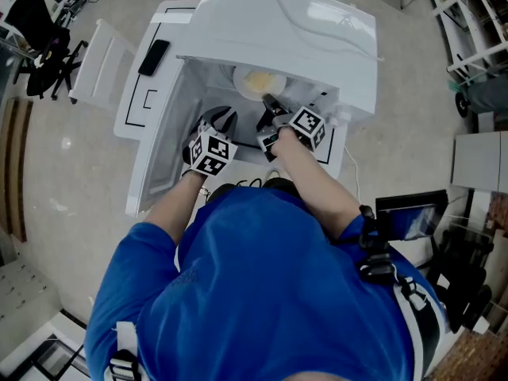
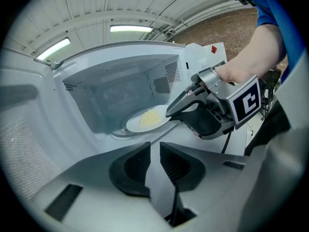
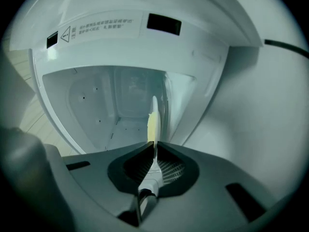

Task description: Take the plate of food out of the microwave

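White microwave, door swung open to the left. The plate, also white, sits inside on the turntable, toward the near right of the cavity. A low heap of pale yellow food lies at its middle.

Right gripper reaches in from the near right. Its jaws are clamped on the plate's near rim, which shows edge-on between the pads. Left gripper hangs just outside the opening at near left, jaws almost together with a thin slit between them, nothing in them.

Handling, as judged:
- Plate looks stiff, smooth and shallow, probably light.
- The rim is the only hold, and it is likely slick.
- Held on one side only, the plate will want to droop at its far edge.
- The food looks loose and could slide, so keep the plate level.
- The free left rim suits a second hold.
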The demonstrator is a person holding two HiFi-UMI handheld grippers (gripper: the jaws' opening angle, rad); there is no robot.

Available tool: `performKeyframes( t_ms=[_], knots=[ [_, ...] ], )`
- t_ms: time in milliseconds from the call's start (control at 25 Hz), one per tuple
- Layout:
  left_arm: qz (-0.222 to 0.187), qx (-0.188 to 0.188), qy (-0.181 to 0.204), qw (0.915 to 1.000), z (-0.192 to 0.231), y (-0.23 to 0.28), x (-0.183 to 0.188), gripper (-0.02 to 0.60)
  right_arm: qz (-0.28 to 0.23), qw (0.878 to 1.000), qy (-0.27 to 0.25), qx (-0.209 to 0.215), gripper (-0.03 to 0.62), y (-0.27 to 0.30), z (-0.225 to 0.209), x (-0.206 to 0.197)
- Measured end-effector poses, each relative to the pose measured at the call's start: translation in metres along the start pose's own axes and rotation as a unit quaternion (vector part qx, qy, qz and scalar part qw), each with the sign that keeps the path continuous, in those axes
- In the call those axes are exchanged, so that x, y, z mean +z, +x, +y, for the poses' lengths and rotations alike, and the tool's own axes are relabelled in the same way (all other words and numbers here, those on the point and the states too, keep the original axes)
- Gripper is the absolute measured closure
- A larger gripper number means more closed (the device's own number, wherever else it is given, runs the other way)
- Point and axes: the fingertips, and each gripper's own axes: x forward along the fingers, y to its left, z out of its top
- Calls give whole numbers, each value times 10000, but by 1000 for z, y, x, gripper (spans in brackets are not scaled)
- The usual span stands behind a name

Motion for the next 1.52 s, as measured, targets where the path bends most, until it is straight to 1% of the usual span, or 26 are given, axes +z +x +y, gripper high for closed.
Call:
performKeyframes(
  t_ms=[720, 760, 840, 920, 1120, 1240, 1360, 1520],
  knots=[
    [-29, -36, -50, 10000, -8, 2, 3, 529, -128, 9998, 80, 165, 572, -19, -3, 9],
    [-25, -33, -51, 10000, -8, 2, 3, 529, -126, 9997, 71, 178, 561, -19, -3, 9],
    [-19, -25, -53, 10000, -8, 2, 3, 529, -96, 9998, 69, 186, 500, -17, -3, 9],
    [-16, -17, -54, 10000, -7, 2, 3, 529, -68, 9997, 94, 194, 487, -15, -3, 8],
    [-1, 2, -71, 10000, -5, 0, 1, 529, -66, 9998, 152, 114, 487, -9, -8, 9],
    [8, 23, -78, 10000, -2, -2, 0, 529, -96, 9999, 110, 85, 554, -9, -7, 10],
    [-11, 46, -95, 9999, 0, -4, 1, 529, -113, 9997, 190, 140, 557, -8, -6, 12],
    [-21, 79, -196, 9998, 1, -9, 1, 529, -81, 9996, 263, 102, 576, -12, -11, 12]
  ],
)
